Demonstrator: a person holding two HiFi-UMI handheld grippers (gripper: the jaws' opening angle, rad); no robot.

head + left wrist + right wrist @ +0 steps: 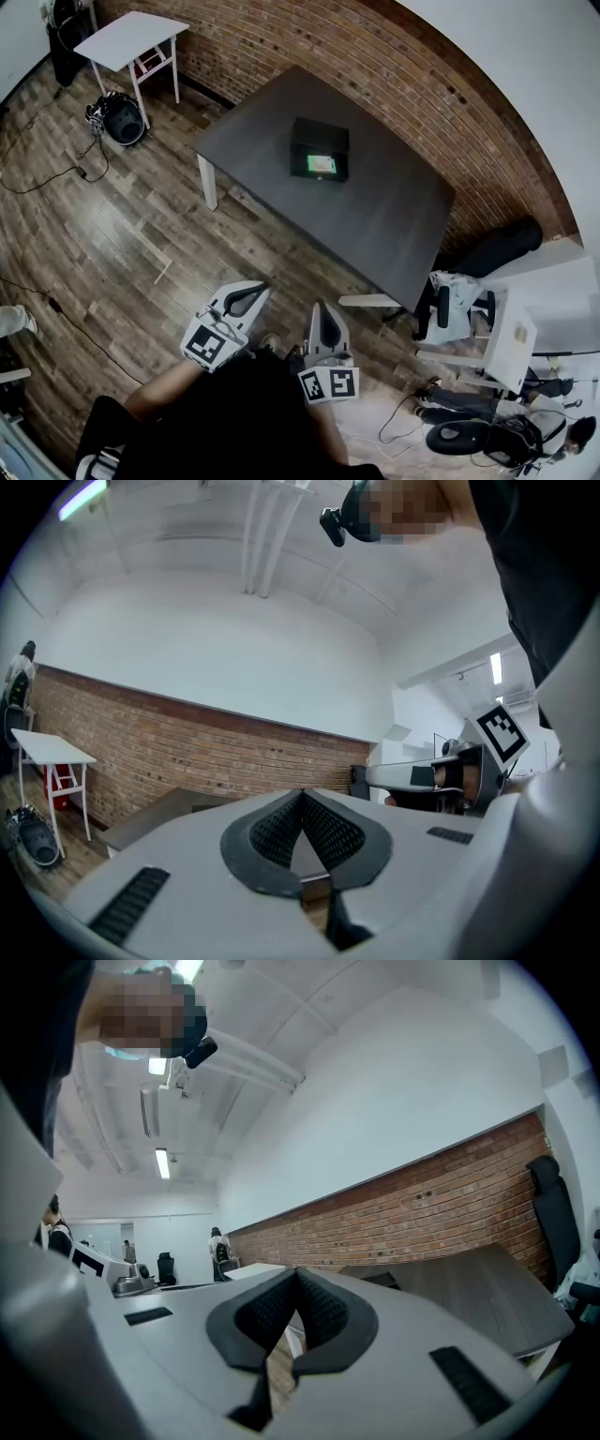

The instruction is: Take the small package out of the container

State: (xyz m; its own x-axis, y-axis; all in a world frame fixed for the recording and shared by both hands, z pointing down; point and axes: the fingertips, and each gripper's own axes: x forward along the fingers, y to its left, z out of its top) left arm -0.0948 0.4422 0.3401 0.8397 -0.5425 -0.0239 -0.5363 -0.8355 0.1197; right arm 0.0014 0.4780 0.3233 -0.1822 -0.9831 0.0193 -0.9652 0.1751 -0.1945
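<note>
A black open container (320,141) stands on the dark grey table (394,216) near the brick wall, and a small green package (322,165) shows inside it. Both grippers are held well short of the table, over the wooden floor. My left gripper (261,288) is shut with nothing between its pads; in the left gripper view its jaws (302,795) meet at the tips. My right gripper (320,308) is also shut and empty, its tips touching in the right gripper view (296,1272). The table's top (469,1288) lies ahead of it.
A white side table (131,37) stands at the far left with a black bag (122,118) and cables on the floor beside it. Office chairs (457,306) and a white desk (511,339) crowd the right. A brick wall (375,66) runs behind the table. People stand far off (217,1243).
</note>
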